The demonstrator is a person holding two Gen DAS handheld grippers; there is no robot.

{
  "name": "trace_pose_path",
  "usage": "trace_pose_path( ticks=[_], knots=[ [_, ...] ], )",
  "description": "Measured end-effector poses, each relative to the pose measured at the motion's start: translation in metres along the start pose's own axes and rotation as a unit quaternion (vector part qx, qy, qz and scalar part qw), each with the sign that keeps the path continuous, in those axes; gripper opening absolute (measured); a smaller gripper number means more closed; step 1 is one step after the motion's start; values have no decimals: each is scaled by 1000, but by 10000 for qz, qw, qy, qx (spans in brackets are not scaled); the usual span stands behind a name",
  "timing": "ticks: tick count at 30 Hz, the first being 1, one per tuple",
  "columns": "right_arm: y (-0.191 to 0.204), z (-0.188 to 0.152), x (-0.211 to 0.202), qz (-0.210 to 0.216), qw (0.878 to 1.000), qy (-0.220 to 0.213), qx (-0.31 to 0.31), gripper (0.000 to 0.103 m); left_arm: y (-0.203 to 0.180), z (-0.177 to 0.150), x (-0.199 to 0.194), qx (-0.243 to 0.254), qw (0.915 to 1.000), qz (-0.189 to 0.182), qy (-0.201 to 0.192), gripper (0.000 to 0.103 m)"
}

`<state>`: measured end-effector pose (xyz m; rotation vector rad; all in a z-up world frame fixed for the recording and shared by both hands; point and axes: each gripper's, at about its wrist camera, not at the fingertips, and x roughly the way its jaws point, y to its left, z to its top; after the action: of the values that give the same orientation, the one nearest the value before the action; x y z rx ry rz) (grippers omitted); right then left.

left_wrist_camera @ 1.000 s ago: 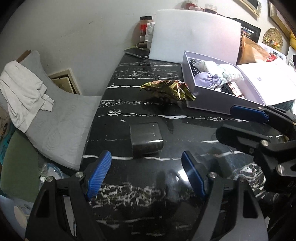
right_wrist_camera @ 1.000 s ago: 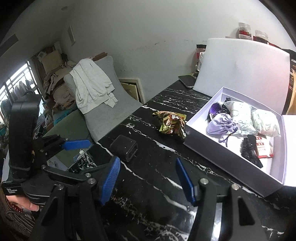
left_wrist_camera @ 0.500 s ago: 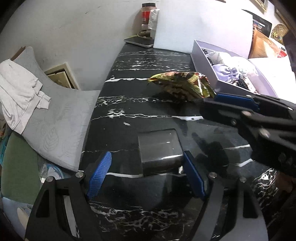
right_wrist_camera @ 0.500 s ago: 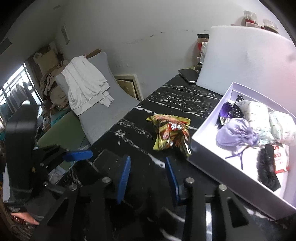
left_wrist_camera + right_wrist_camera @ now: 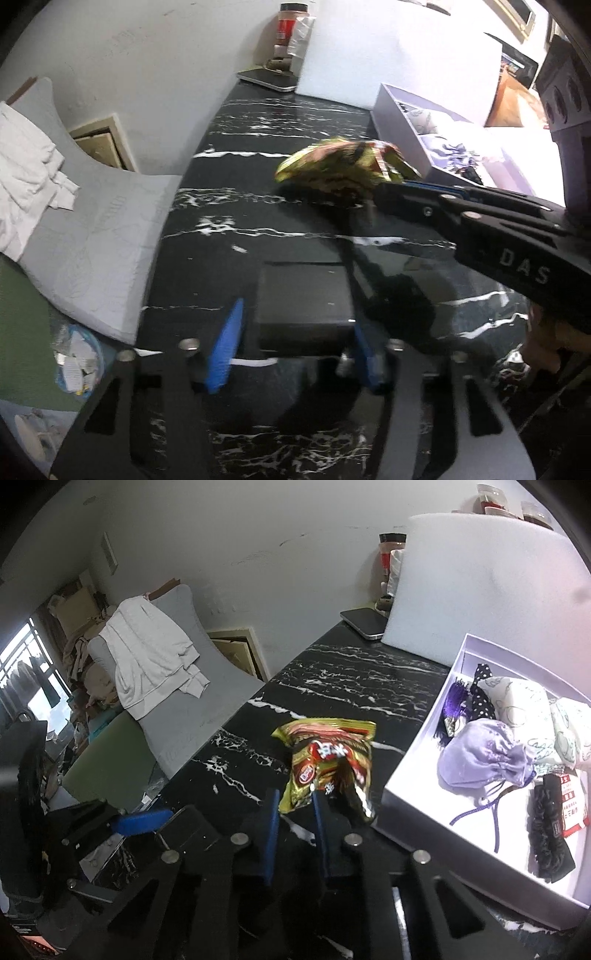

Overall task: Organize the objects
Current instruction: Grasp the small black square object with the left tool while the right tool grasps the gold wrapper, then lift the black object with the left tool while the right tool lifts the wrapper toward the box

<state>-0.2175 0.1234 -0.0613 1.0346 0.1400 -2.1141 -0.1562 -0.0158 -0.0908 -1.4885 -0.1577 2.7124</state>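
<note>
On the black marble table (image 5: 280, 122), the left gripper (image 5: 295, 343) sits low over a dark rectangular box (image 5: 303, 299), blue fingers (image 5: 225, 343) either side of it and closing; the right-side pad looks to touch the box edge, the left pad stands a little off, blur makes a firm grip hard to call. Box lies flat near the table's left edge. Right gripper (image 5: 293, 812) has its fingers narrowed to a pinch on the lower edge of a yellow-red snack packet (image 5: 328, 760); the packet stands up crumpled from the pinch, just beside the near-left wall of the white box (image 5: 417, 771). In the left wrist view the same packet (image 5: 340, 166) sits at the tip of the right gripper, close to the white box's corner (image 5: 399, 122). Inside the white box: a lilac drawstring pouch (image 5: 484, 757), a patterned white pouch (image 5: 517, 701), a purple tassel (image 5: 456, 701), a polka-dot fabric piece (image 5: 482, 690), a black scrunchie (image 5: 546, 834), a red-and-white sachet (image 5: 572, 801). White foam board (image 5: 487, 576) stands behind the box against the wall, a flat silver device (image 5: 364, 622) and a red-labelled jar (image 5: 388, 554) at the table's far end. Off the table's left side, a grey cushion (image 5: 192, 686) with a white garment (image 5: 147, 653) draped over it.
</note>
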Motion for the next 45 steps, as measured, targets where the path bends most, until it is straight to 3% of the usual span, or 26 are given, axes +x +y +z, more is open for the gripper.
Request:
trace_pose_path(
  ticks=[4,13,36,45],
  knots=[
    [0,-2,-2,-38,10000,57,-48,10,-8,-2,1,216,9997,121,11,42],
    [3,-21,-21,-19,10000,87,-41,9,-10,-17,-12,172,9998,98,60,41],
    [-8,-121,-127,-380,9989,69,259,9,-73,-65,-34,584,9981,-120,170,41],
    [2,-154,-143,-209,9995,157,159,9,-89,-76,-38,755,9969,-127,180,41]
  ],
)
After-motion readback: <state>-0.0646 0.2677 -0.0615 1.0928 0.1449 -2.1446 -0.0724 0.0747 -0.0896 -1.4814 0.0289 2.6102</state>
